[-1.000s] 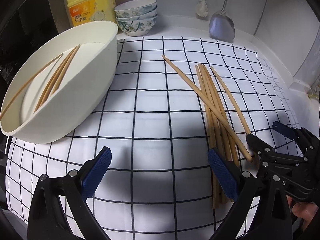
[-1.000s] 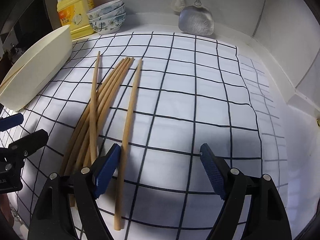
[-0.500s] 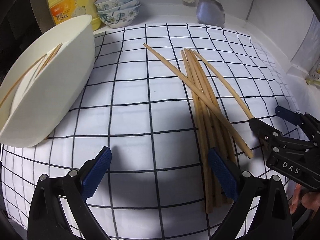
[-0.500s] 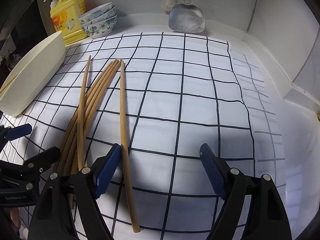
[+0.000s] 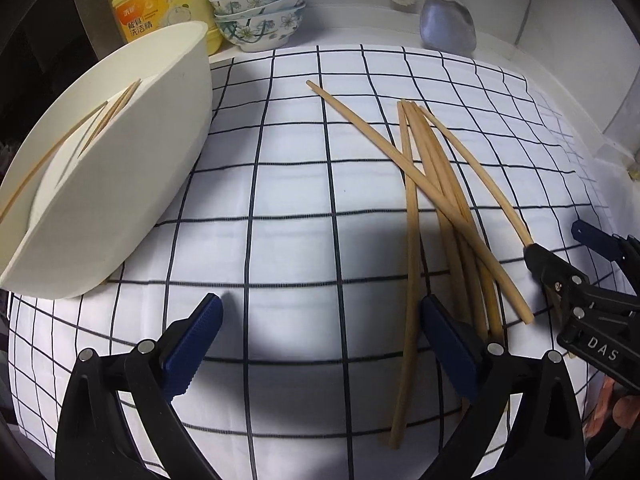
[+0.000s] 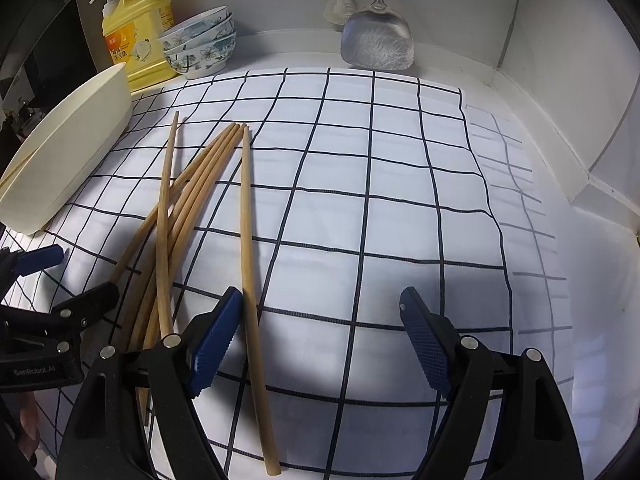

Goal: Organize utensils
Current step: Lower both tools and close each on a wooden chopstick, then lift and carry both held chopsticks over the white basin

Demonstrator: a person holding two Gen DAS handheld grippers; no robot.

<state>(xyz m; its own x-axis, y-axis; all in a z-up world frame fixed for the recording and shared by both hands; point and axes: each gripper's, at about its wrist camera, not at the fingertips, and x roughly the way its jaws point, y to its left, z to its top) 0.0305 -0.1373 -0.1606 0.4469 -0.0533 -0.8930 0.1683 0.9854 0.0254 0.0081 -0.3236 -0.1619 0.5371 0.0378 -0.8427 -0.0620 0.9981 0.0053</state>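
Right wrist view first — nearest the lens, the right gripper (image 6: 320,332) stands wide open, blue pads well apart, nothing between them but checked cloth (image 6: 380,208). One stray chopstick (image 6: 250,280) runs near to far just inside the left pad, its near end low in the picture, its far tip up beside the others' tips. Left of that pad lies the chopstick pile (image 6: 176,216), fanned, long axes also near to far, one crossing the rest. The left gripper (image 6: 60,280) pokes in at the left edge, close by the pile.

Left wrist view now: the left gripper (image 5: 320,340) is released too, pads spread, empty. The chopstick pile (image 5: 436,200) lies to its right, the near ends passing behind the right pad, one stick just inside it. The right gripper (image 5: 556,252) sits at the far right, its near finger at the end of the stray chopstick (image 5: 480,176) — touching or not, I cannot tell.

So the sticks lie between the two hands, lengthwise along the fingers; a pinch across the width suits either. My read: the right hand is nearer the stray one, already half straddling it.

Farther left, the white bowl (image 5: 132,184) sits tilted with chopsticks already inside. Beyond it, dish soap (image 5: 160,4), stacked bowls (image 5: 260,16) and a spatula (image 5: 448,28) by the back wall.
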